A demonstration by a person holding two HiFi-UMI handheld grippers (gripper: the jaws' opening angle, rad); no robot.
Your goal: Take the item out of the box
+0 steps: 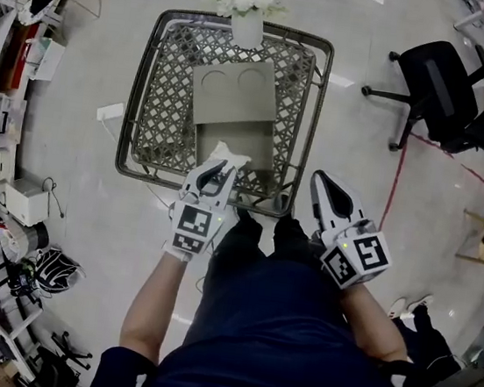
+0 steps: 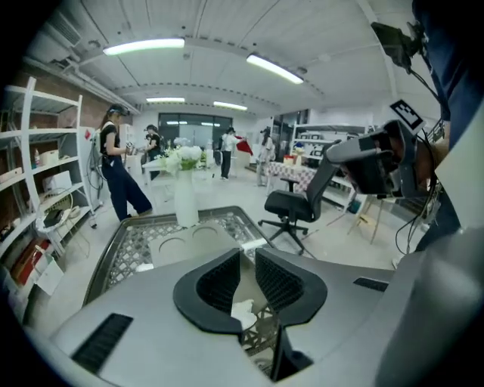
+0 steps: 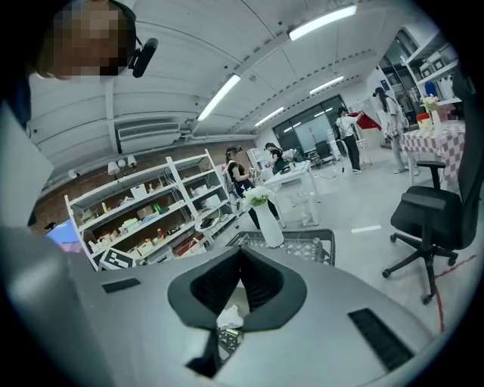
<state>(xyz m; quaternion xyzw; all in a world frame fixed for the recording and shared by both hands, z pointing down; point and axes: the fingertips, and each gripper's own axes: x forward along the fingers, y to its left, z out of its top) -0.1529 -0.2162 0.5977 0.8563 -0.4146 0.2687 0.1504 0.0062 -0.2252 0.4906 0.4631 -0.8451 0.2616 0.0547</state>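
Observation:
An open cardboard box (image 1: pixel 237 99) lies on a metal lattice table (image 1: pixel 160 107). A white crumpled item (image 1: pixel 229 154) sits at the box's near end. My left gripper (image 1: pixel 218 168) reaches over the table's front rim with its jaws a narrow gap apart, closed on that white item (image 2: pixel 243 311); the box (image 2: pixel 181 243) shows beyond the pads. My right gripper (image 1: pixel 321 179) hangs off the table's front right corner, jaws together and holding nothing. In the right gripper view (image 3: pixel 240 266) a scrap of white shows below the jaws.
A white vase of flowers (image 1: pixel 247 7) stands at the table's far edge, just behind the box. A black office chair (image 1: pixel 437 86) is on the floor to the right. Shelves and clutter (image 1: pixel 9 113) line the left side. People stand far off (image 2: pixel 117 170).

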